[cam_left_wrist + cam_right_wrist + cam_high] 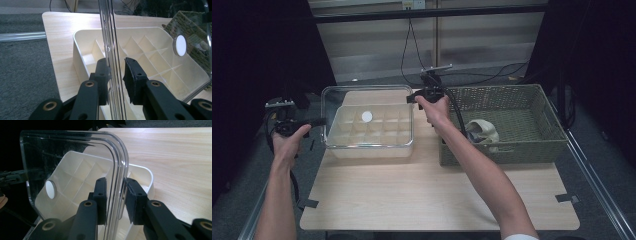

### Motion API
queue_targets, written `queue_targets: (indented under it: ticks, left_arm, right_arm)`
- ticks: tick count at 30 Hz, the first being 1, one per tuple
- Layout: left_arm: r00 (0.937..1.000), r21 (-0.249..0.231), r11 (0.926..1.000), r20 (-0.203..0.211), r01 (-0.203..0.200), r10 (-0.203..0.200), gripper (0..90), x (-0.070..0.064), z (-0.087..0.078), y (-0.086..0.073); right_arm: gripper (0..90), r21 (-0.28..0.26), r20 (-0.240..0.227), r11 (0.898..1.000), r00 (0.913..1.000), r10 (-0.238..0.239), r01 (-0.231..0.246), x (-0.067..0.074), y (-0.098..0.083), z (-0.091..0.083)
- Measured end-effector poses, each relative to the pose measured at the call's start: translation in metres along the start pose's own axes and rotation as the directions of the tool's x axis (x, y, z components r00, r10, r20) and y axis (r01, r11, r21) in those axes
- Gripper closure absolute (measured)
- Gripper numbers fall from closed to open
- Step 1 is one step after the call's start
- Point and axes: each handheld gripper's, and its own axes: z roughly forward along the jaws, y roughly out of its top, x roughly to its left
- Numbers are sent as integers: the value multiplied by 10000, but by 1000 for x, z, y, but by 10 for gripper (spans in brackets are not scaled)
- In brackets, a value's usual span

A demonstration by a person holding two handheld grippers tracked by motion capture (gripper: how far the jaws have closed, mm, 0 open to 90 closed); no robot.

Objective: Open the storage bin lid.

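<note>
**Inspector:** Where is the clear lid [367,117]?

**Assistant:** Over the cream divided tray [372,132], towards the far left corner of the wooden tabletop [437,195]. The left gripper [314,121] is at the lid's left edge, the right gripper [414,97] at its far right corner.

**Inspector:** Grip state?

**Assistant:** The left gripper view puts the lid's rim [111,50] between the black jaws; the left pad touches it, but a gap shows at the right pad. In the right gripper view both pads sit just beside the rounded corner [120,165]; whether they press, I cannot tell.

**Inspector:** Anything the high view adds?

**Assistant:** A woven basket [532,145] at the right edge, holding a beige cloth [484,131]. The gripper views make the tray's compartments and the lid's white round disc [180,45] plainer.

**Inspector:** Surroundings?

**Assistant:** Grey carpet [25,75] beside the table, cables [412,45] behind it, and dark curtains on both sides.
</note>
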Motion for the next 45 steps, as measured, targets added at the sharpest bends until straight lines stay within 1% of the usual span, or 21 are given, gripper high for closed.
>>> queue_targets:
  ticks: [3, 4, 5, 7, 9, 15, 16, 19, 22, 25, 26, 28, 30, 32, 34, 37, 38, 41, 42, 44, 45]
  left_arm:
    - [10000, -65, 10000, 4, 5, -5, 741, -1, -2, 0]
    - [10000, -17, 10000, 20, -84, 84, 743, -1, -3, 0]
    - [10000, -52, 10000, -35, -84, 84, 744, -2, -3, -1]
    - [9999, -96, 9999, 31, -108, 108, 746, -2, -4, -2]
    - [9998, -46, 9997, -28, -222, 222, 748, -3, -5, -2]
    - [9996, -115, 9996, -42, -277, 276, 754, -5, -7, -1]
    - [9999, -243, 9996, -55, -142, 141, 756, -7, -7, -1]
    - [9998, -223, 9996, -92, -185, 183, 758, -7, -8, -1]
    - [9998, -198, 9996, -43, -216, 215, 761, -8, -11, -2]
    - [9997, -319, 9992, -23, -236, 235, 764, -9, -13, -2]
    - [9996, -302, 9992, 55, -273, 275, 765, -9, -14, -2]
    - [9995, -238, 9992, -92, -309, 307, 766, -10, -14, -2]
    - [9995, -277, 9992, -73, -299, 297, 766, -11, -14, -1]
    - [9991, -231, 9988, -51, -431, 430, 768, -11, -16, -1]
    - [9992, -302, 9988, -98, -385, 382, 769, -13, -17, 0]
    - [9989, -309, 9986, -144, -440, 436, 771, -15, -19, 0]
    - [9992, -360, 9986, -138, -382, 377, 772, -16, -20, 0]
    - [9986, -362, 9979, -97, -532, 529, 773, -17, -22, 1]
    - [9987, -417, 9978, -23, -518, 518, 774, -18, -23, 1]
    - [9988, -494, 9976, -18, -488, 488, 777, -19, -25, 1]
    - [9986, -502, 9973, -58, -536, 534, 777, -20, -26, 1]
  right_arm:
    - [732, -81, 33, 9999, 10000, -90, 90, 3, -1, -3]
    - [733, -104, 56, 9999, 9999, -138, 139, 4, -1, -4]
    - [737, -130, 22, 9998, 9999, -157, 157, 5, -2, -6]
    - [744, -184, -55, 9997, 9998, -168, 167, 6, -2, -9]
    - [749, -247, -112, 9996, 9998, -168, 165, 7, -3, -11]
    - [751, -308, -113, 9993, 9997, -226, 223, 8, -4, -15]
    - [751, -357, -125, 9992, 9997, -206, 201, 9, -5, -15]
    - [752, -411, -96, 9989, 9997, -231, 227, 11, -6, -17]
    - [753, -427, -116, 9986, 9995, -302, 297, 12, -6, -19]
    - [755, -468, -259, 9986, 9993, -262, 250, 12, -7, -21]
    - [755, -498, -260, 9984, 9993, -266, 253, 12, -8, -21]
    - [758, -563, -302, 9982, 9992, -246, 229, 12, -9, -23]
    - [758, -598, -301, 9977, 9990, -326, 308, 14, -10, -24]
    - [758, -587, -309, 9978, 9989, -342, 323, 15, -10, -26]
    - [758, -608, -324, 9975, 9987, -386, 366, 15, -10, -27]
    - [757, -646, -327, 9973, 9988, -375, 353, 16, -11, -28]
    - [757, -654, -350, 9972, 9987, -372, 348, 16, -11, -29]
    - [755, -678, -371, 9971, 9986, -371, 345, 16, -12, -31]
    - [755, -677, -370, 9971, 9986, -386, 360, 16, -12, -32]
    - [755, -701, -455, 9970, 9983, -366, 334, 16, -13, -33]
    - [755, -701, -469, 9969, 9982, -379, 345, 16, -14, -34]
